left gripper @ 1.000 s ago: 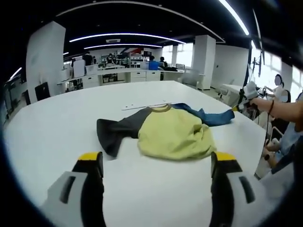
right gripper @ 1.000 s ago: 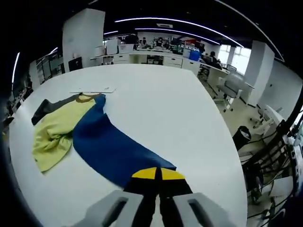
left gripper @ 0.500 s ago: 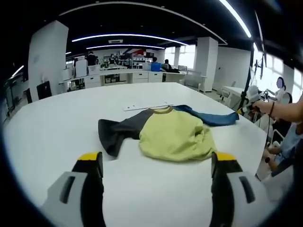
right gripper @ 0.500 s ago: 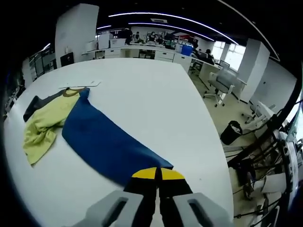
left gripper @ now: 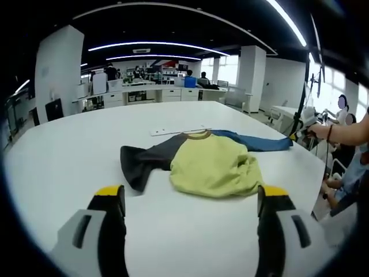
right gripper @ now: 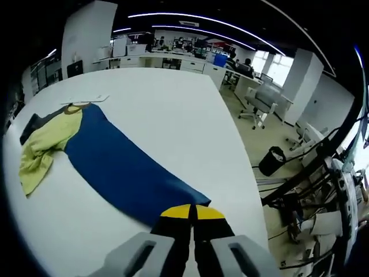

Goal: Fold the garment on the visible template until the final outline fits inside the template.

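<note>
- Right gripper (right gripper: 192,212), jaws together, clamps the blue sleeve (right gripper: 124,173) cuff, stretching it out flat from the garment (left gripper: 213,167) on the white table (left gripper: 69,156).
- Left gripper (left gripper: 190,199) hovers with jaws apart, near the yellow body.
- Step: spreading; next, likely fold the sleeve inward.
- Template: cannot tell.

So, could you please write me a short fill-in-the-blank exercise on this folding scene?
1. The right gripper is shut on the garment's ____ sleeve.
2. The body of the garment is ____ in colour.
3. The left gripper has its jaws ____, holding nothing.
4. The garment lies on a large ____ table.

Missing words: blue; yellow-green; open; white
</note>
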Tool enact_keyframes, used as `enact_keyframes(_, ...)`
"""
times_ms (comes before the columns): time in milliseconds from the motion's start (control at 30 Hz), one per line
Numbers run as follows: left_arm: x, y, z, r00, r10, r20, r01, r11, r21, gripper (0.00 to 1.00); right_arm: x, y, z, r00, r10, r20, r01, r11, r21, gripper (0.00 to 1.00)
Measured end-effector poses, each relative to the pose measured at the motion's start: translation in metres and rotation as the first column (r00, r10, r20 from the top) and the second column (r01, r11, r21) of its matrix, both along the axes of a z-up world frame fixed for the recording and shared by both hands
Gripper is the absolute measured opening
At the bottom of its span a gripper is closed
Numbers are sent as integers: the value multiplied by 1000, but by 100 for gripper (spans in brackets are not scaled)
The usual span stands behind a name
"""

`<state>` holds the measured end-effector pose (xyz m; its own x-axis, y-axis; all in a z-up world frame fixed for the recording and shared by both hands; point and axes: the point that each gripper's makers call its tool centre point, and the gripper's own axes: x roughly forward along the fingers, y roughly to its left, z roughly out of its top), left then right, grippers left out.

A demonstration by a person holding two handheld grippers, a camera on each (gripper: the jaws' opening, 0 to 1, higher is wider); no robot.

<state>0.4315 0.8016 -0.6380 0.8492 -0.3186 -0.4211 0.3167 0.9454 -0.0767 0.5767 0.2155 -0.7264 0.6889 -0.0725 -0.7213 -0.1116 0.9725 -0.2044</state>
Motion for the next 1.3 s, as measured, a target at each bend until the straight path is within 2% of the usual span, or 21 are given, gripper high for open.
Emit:
enact_keyframes(200,-3,-2,0,1000,-9,-6,9,1000,4,93,0,-7,-4,1000,6,-18,-6,1000,-25,0)
enact_keyframes(367,-7,-1,-1,1000,-13,-10,13,1000,15,94,-2,-8,-8,999,-5,-36,4,1000,-14,0)
enact_keyframes(567,-9,0,0,1000,-14,-10,14,1000,14,96,-1,-1,-8,1000,-2,-25,2,1000,21,2)
enact_keyframes(600,-9,0,0,1000,-15,-10,15,1000,14,97,-1,1,-6,1000,-1,-18,2,1000,29,6)
enact_keyframes(733,-10,-1,-2,1000,-22,-19,22,1000,19,99,0,13,1,1000,13,6,-14,997,70,34)
enact_keyframes(967,-12,-3,0,999,-32,-13,33,999,20,99,0,61,14,993,109,53,-117,977,181,62)
enact_keyframes(1033,-12,-4,0,999,-36,-13,36,999,22,99,-3,80,16,987,153,51,-160,963,217,68)
enact_keyframes(1133,-14,-4,-1,999,-41,-16,41,999,27,99,-9,106,18,971,237,36,-239,944,228,73)
enact_keyframes(1300,-16,-8,-2,998,-62,-23,62,997,34,99,-15,152,25,939,339,59,-341,894,289,82)
